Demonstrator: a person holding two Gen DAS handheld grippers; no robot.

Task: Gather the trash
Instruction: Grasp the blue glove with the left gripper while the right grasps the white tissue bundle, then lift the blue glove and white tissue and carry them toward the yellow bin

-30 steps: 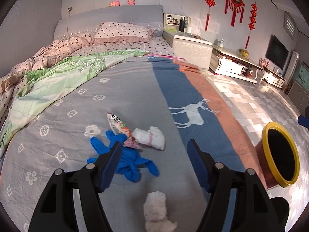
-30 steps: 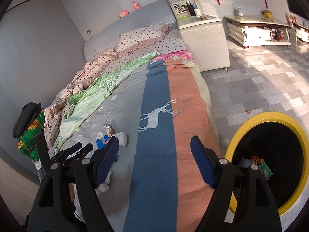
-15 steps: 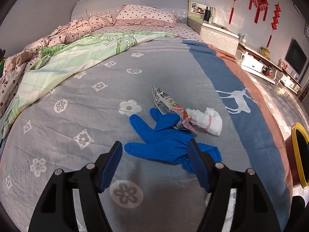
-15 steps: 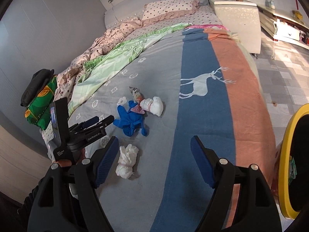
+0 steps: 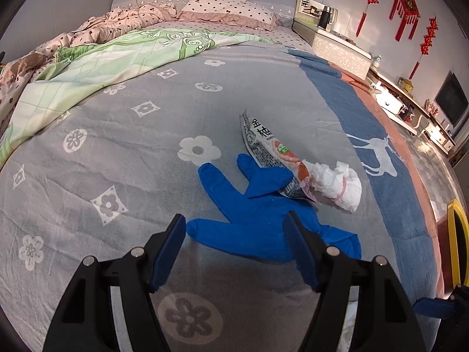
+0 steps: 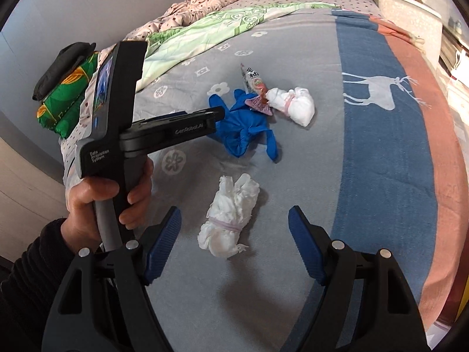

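Four pieces of trash lie uncollected on a grey flowered bedspread (image 5: 117, 146), so the pick-up looks barely begun here.

In the left wrist view, the left gripper (image 5: 234, 246) has its jaws spread apart and holding nothing, poised right over a blue disposable glove (image 5: 258, 214) at centre. A printed snack wrapper (image 5: 269, 152) lies partly on the glove at its 1 o'clock. A crumpled white tissue bundle (image 5: 337, 184) touches the wrapper's lower end, at the glove's 2 o'clock.

In the right wrist view, the right gripper (image 6: 234, 243) is also spread wide and empty, framing a second tissue wad (image 6: 231, 214) tied with a pink band. The glove sits beyond it at 12 o'clock.

A yellow-rimmed trash bin (image 5: 457, 240) shows only as a sliver at 3 o'clock in the left view, off the bed's edge. Its contents cannot be seen.
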